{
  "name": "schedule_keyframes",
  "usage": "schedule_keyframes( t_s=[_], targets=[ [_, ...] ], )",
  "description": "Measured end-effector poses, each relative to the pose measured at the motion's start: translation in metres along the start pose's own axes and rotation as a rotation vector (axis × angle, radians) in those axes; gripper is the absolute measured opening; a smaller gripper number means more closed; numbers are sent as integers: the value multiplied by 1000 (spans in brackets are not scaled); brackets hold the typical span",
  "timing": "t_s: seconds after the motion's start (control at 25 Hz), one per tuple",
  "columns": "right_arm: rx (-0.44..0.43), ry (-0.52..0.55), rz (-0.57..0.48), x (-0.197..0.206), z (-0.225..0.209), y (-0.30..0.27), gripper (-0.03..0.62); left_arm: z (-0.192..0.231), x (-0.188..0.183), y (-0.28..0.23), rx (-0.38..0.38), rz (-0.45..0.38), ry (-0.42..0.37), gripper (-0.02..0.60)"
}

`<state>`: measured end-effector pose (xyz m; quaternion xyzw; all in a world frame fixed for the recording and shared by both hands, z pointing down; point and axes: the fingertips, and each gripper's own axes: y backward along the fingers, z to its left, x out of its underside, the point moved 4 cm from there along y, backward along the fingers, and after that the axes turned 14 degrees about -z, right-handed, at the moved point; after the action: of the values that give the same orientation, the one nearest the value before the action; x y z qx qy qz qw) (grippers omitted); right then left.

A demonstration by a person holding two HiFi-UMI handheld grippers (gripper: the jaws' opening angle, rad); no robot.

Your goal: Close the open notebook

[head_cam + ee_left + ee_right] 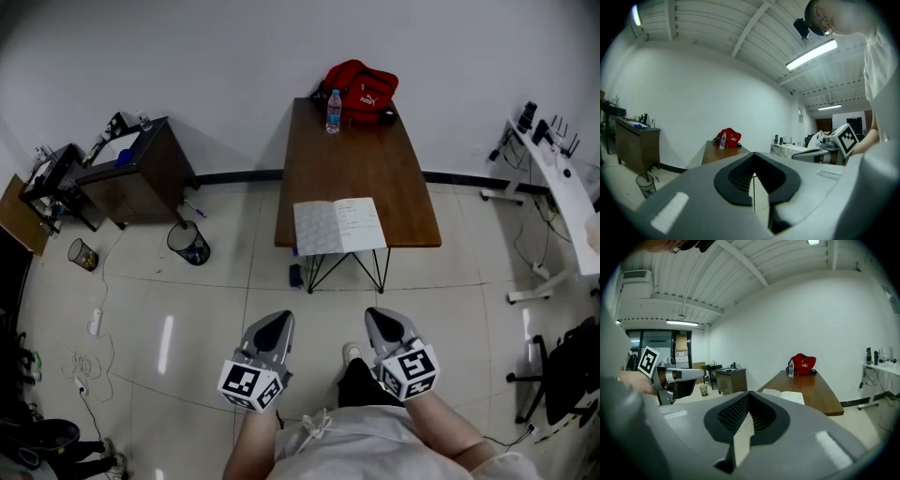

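Note:
The open notebook (pixel 339 226) lies flat with its white pages up, at the near edge of a brown table (pixel 361 164); the right gripper view shows the notebook (pixel 785 395) some way ahead. My left gripper (pixel 278 319) and right gripper (pixel 380 315) hover side by side over the floor, short of the table and apart from the notebook. Both point toward it with jaws together and nothing between them. In the left gripper view, my left gripper (pixel 753 155) covers the table's near end, so the notebook is hidden there.
A red bag (pixel 361 84) and a water bottle (pixel 334 111) stand at the table's far end. A dark cabinet (pixel 136 169), a mesh wastebasket (pixel 189 244) and floor cables (pixel 89 361) are at left. A white desk (pixel 562 187) and black chair (pixel 567 370) are at right.

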<state>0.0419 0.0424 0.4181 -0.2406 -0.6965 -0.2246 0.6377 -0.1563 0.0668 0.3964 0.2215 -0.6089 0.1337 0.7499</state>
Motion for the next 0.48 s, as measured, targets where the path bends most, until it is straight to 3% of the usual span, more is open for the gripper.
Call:
schedule_keyframes(
  t_s=[0.48],
  targets=[
    [-33,-50,151,40,-112,-98,6,62,79,-120,-69,133,95,6]
  ],
)
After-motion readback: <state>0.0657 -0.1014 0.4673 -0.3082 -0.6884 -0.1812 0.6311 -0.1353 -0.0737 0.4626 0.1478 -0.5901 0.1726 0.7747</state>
